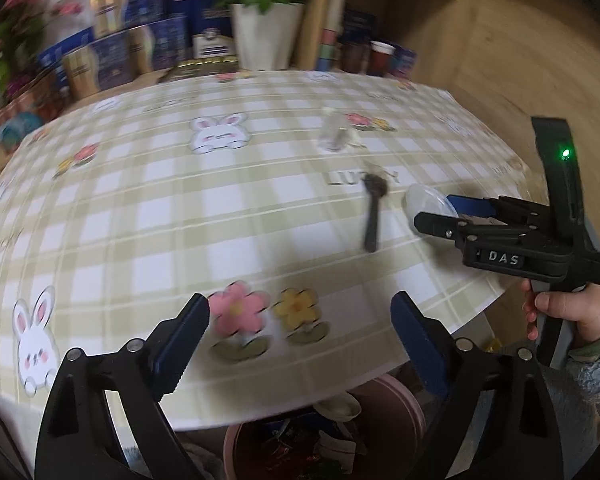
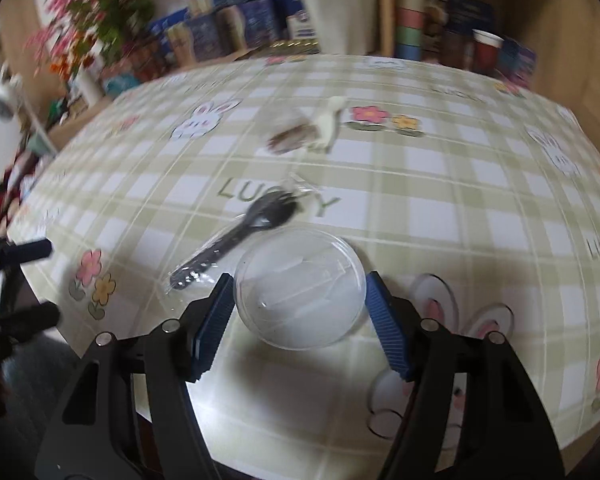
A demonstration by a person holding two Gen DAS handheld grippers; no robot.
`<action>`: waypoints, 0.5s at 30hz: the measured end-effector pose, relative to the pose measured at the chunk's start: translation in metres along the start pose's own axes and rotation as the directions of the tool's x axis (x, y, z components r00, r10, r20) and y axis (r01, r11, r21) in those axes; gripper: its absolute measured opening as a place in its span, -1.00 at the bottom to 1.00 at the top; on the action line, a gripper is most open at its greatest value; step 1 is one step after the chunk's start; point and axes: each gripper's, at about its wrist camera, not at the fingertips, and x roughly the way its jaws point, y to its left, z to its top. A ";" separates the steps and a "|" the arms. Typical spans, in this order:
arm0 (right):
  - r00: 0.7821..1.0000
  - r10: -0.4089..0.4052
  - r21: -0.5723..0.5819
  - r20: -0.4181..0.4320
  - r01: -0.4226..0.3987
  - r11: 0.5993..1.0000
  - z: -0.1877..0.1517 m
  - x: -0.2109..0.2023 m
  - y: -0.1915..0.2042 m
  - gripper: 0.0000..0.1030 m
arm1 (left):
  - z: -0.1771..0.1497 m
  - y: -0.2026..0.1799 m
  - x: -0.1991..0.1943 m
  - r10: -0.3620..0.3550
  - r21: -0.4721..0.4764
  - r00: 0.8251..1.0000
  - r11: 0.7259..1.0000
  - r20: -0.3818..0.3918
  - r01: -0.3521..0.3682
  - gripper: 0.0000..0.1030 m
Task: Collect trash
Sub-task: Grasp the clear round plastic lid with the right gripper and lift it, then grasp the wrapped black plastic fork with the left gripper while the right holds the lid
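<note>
Lid-grab stage: right gripper (image 2: 300, 320) is sitting spread wide w/ both blue pads flanking the clear plastic lid (image 2: 299, 287), not pinching yet; pads look just beside the rim, contact can't be confirmed. Lid is lying flat near the table (image 2: 440, 216) edge, so prob. approaching low & level to catch the thin rim.

Left gripper (image 1: 300, 344) is also wide apart, holding nothing, hovering over the near table edge above the pink bin (image 1: 396, 404), which is tucked partly under the table w/ scraps already in it; likely placed there so stuff drops straight in.

Remaining trash: black plastic spork (image 2: 236, 240) in clear wrapper, just beside the lid on its left; farther back a white plastic fork (image 2: 329, 126) touching a blurry brownish wrapper (image 2: 292, 136), too smeared to ID.

Judgement: task partway, several items left on the table. Lid is slick & flexible, could pop out if squeezed off-center.
</note>
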 end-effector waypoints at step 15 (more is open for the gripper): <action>0.997 -0.038 0.147 0.074 0.026 0.989 -0.027 -0.042 -0.041 0.30 | 0.061 -0.056 0.083 -0.059 0.124 0.991 0.990 -0.117 0.073 -0.20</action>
